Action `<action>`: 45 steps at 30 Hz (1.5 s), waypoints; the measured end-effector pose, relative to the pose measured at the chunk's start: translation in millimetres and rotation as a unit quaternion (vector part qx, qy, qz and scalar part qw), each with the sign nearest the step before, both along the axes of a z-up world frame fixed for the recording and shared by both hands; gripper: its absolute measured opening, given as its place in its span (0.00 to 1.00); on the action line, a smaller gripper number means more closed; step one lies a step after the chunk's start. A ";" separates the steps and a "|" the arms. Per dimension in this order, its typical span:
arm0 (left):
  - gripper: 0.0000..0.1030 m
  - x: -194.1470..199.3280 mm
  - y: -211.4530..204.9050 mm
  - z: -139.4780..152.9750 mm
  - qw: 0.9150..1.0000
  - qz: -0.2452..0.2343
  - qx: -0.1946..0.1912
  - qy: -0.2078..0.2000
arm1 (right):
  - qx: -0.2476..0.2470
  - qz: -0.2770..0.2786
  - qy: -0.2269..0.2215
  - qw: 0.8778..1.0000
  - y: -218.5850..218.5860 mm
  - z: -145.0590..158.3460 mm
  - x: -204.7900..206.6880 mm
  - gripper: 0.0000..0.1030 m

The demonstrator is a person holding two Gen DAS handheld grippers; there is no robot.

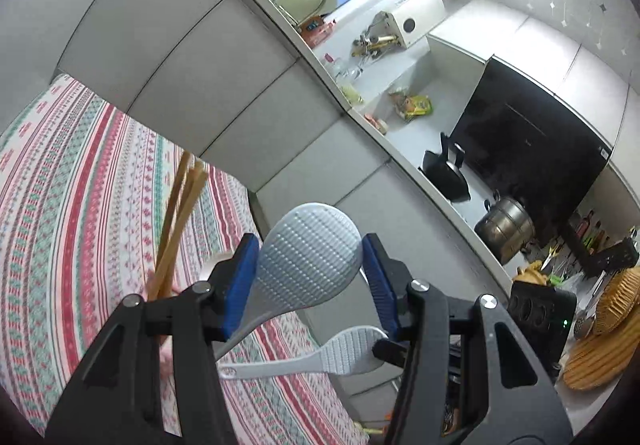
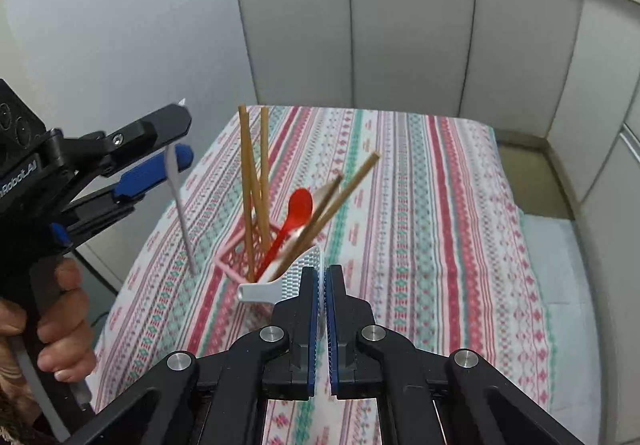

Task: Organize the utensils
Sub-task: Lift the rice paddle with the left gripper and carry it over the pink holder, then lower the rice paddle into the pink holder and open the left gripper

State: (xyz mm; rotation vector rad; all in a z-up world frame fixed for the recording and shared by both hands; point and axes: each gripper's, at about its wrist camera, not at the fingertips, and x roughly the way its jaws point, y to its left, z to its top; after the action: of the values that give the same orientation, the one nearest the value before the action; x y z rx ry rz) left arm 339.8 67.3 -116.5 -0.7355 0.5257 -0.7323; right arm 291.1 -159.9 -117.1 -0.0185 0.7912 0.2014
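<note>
Right tool (image 2: 323, 285) clamped on rice paddle (image 2: 298, 275), held edge-on above pink holder (image 2: 244, 253) on bench (image 2: 440, 205). Left tool (image 1: 310, 269) clamped across second paddle (image 1: 308, 257). Paddles judged light, stiff, slick plastic; handle grip advised.

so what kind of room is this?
Most likely a home kitchen: a long countertop with a steel pot and a black pan, grey cabinets, plus a cloth-covered table.
</note>
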 end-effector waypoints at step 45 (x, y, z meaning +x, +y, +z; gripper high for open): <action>0.57 1.5 41.8 -46.6 0.972 0.071 0.170 0.149 | -0.018 0.001 0.025 1.000 24.6 -21.7 42.5 0.03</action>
State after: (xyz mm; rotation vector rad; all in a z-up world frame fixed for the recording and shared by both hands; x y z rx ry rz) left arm 341.3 109.1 -163.2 -0.5559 0.8399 -0.3839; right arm 333.6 -135.3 -138.8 -0.0479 0.8450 0.1893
